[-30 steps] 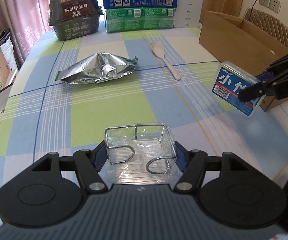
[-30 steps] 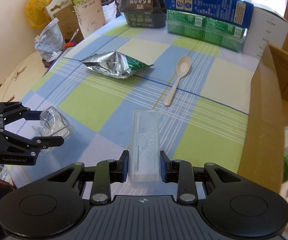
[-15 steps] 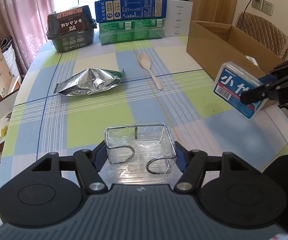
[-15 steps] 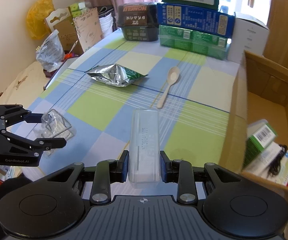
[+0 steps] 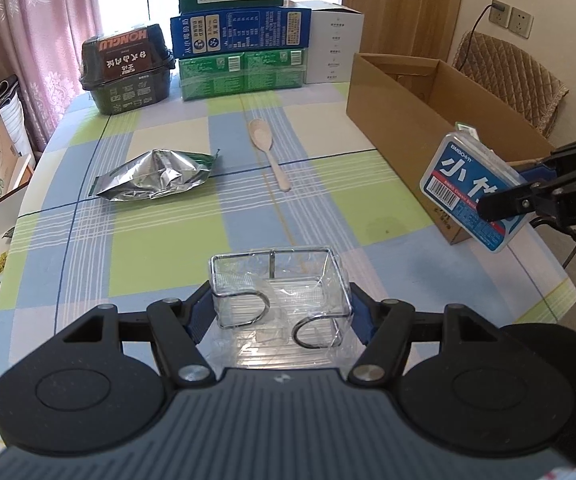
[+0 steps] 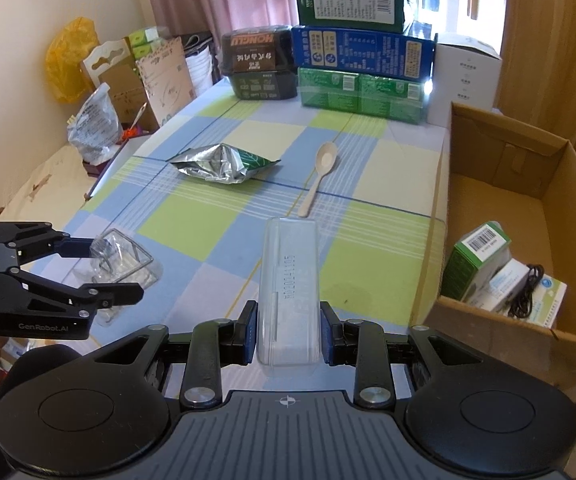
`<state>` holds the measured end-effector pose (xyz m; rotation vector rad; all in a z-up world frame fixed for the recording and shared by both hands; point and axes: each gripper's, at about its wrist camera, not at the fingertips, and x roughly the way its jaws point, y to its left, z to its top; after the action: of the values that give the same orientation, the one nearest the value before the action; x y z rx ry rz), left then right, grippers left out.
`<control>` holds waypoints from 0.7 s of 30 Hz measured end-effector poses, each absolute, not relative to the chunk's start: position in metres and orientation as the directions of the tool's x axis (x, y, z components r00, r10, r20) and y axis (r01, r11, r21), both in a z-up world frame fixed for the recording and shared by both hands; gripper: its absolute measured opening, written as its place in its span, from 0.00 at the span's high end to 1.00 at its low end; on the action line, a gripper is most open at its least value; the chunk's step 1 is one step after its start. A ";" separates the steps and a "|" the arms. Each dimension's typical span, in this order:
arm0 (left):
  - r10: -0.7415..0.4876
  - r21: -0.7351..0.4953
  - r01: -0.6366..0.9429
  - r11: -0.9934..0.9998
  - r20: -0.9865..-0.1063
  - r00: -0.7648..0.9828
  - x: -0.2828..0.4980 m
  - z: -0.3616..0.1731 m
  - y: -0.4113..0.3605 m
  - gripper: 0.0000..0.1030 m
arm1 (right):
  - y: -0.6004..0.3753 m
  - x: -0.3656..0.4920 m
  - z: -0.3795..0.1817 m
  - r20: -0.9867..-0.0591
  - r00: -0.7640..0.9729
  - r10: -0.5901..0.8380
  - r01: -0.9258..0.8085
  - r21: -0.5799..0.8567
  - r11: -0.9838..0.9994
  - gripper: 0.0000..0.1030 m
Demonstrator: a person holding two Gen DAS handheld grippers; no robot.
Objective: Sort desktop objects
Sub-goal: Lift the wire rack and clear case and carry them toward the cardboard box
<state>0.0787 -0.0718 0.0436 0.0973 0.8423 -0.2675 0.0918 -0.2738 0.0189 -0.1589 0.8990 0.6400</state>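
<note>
My left gripper (image 5: 279, 300) is shut on a small wire rack wrapped in clear film (image 5: 279, 280), held above the near end of the checked tablecloth (image 5: 167, 240). My right gripper (image 6: 289, 332) is shut on a long clear plastic case (image 6: 288, 280), whose blue label shows in the left wrist view (image 5: 472, 188). The case hangs just left of the open cardboard box (image 6: 440, 216). In the right wrist view the left gripper (image 6: 103, 270) and rack (image 6: 121, 258) sit at the far left. A silver foil bag (image 5: 155, 176) and a pale spoon (image 5: 267, 148) lie mid-table.
Stacked green and blue cartons (image 5: 243, 40), a black noodle tub (image 5: 127, 72) and a white box (image 5: 336, 44) line the far edge. The cardboard box holds a green carton (image 6: 476, 260) and a black cable (image 6: 524, 288). Bags and cardboard (image 6: 95, 80) crowd the floor to the left.
Both grippers have risen and pulled back from the table with their loads still held. More of the table and the inside of the cardboard box have come into view.
</note>
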 end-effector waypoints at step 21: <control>-0.266 -0.045 0.342 0.939 -0.727 0.634 0.071 0.064 -0.122 0.39 | -0.330 0.059 0.027 -0.777 0.516 0.361 -0.506 0.064 0.860 0.73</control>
<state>0.0712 -0.1224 0.0639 0.1003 0.8138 -0.3479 0.0589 -0.3300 0.0268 -0.1794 0.8868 0.5243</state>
